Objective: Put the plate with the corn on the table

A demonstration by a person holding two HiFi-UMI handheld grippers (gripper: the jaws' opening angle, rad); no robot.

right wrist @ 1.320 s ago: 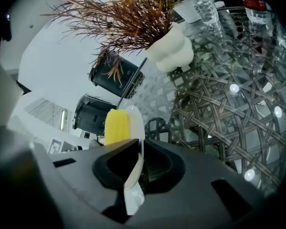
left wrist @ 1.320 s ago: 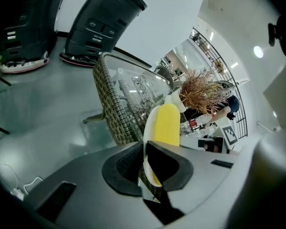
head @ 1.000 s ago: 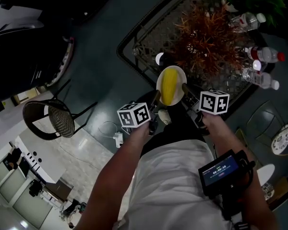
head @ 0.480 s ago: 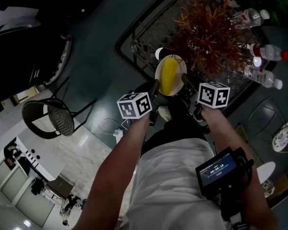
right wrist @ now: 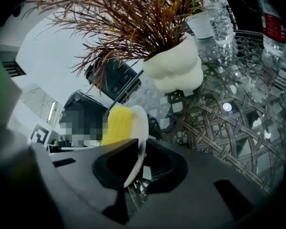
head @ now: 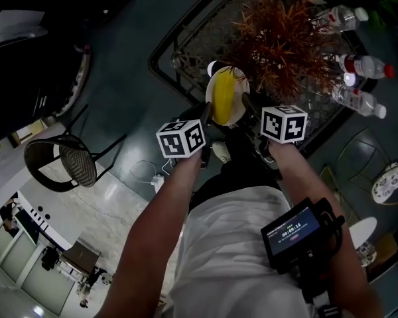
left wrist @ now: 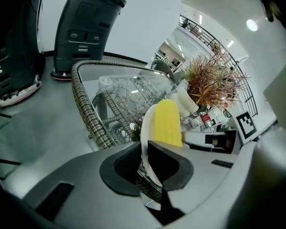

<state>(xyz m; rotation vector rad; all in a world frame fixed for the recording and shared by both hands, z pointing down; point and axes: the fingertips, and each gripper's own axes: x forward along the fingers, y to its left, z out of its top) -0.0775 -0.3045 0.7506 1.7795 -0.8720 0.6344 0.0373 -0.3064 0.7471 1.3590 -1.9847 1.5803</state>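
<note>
At top centre, you hold the plate [head: 241, 93] of corn [head: 221, 98] at the table's [head: 196, 48] near edge. Your left gripper [left wrist: 145, 162] and right gripper [right wrist: 133, 165] each clamp its rim.

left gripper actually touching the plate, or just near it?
Touching. In the left gripper view the left gripper clamps the plate by its rim, no gap.

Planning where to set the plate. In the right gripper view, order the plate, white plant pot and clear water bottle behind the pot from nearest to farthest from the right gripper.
1. plate, between the jaws of the right gripper
2. white plant pot, ahead, centre
3. water bottle, behind the pot, upper right
</note>
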